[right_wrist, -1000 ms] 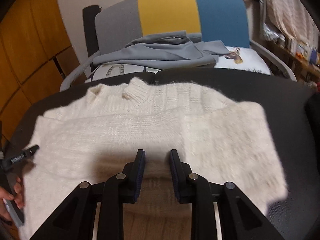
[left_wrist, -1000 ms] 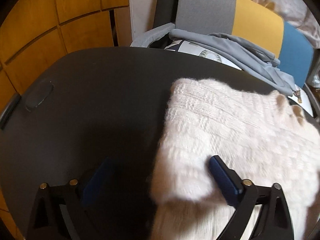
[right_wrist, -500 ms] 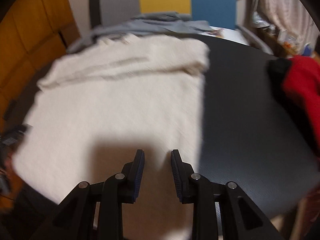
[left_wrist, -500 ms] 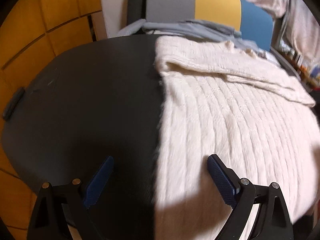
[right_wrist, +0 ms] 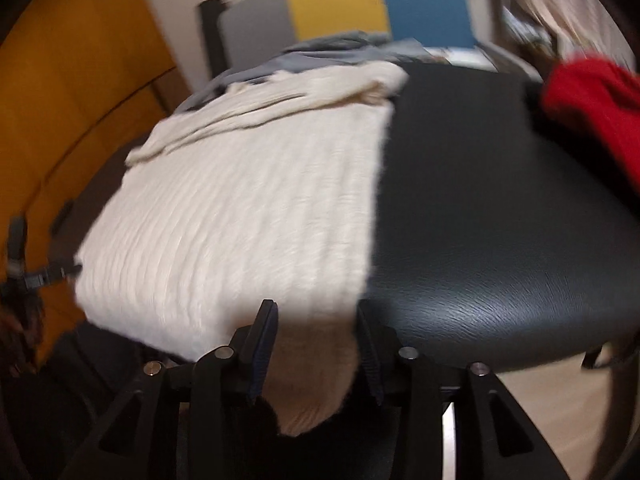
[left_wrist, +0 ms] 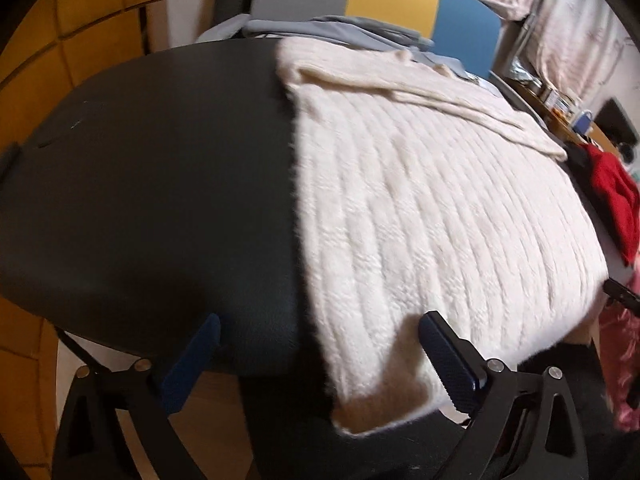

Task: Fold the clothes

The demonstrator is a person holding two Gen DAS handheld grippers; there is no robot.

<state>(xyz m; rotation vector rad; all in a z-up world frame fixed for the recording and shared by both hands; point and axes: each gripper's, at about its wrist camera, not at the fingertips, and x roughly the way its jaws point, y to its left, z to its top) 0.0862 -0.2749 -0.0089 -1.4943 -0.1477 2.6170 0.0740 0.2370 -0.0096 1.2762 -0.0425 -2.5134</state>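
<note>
The black table [left_wrist: 140, 184] takes up most of both views, and everything else is placed against it. On it lies the cream sweater [left_wrist: 420, 208], spread flat with its ribbed body along the table's middle and a sleeve folded across its far end. The sweater's near hem hangs over the table's near edge, and one bottom corner droops below the edge. Behind the table's far edge stands a chair [right_wrist: 344, 4] with a grey, yellow and blue back, and a grey garment [right_wrist: 320, 52] is heaped on its seat, just past the sweater's collar. At the table's right end sits a red garment [right_wrist: 592, 108], apart from the sweater.

The left gripper [left_wrist: 320, 356] hangs at the table's near edge with its jaws wide apart; the sweater's left edge and hanging corner fall between them, but neither blue pad presses the knit. The right gripper [right_wrist: 316, 356] is at the near edge too, over the sweater's right bottom corner. Its jaws are opening, with the hanging hem between them; the picture is blurred, but the pads look clear of the cloth.
</note>
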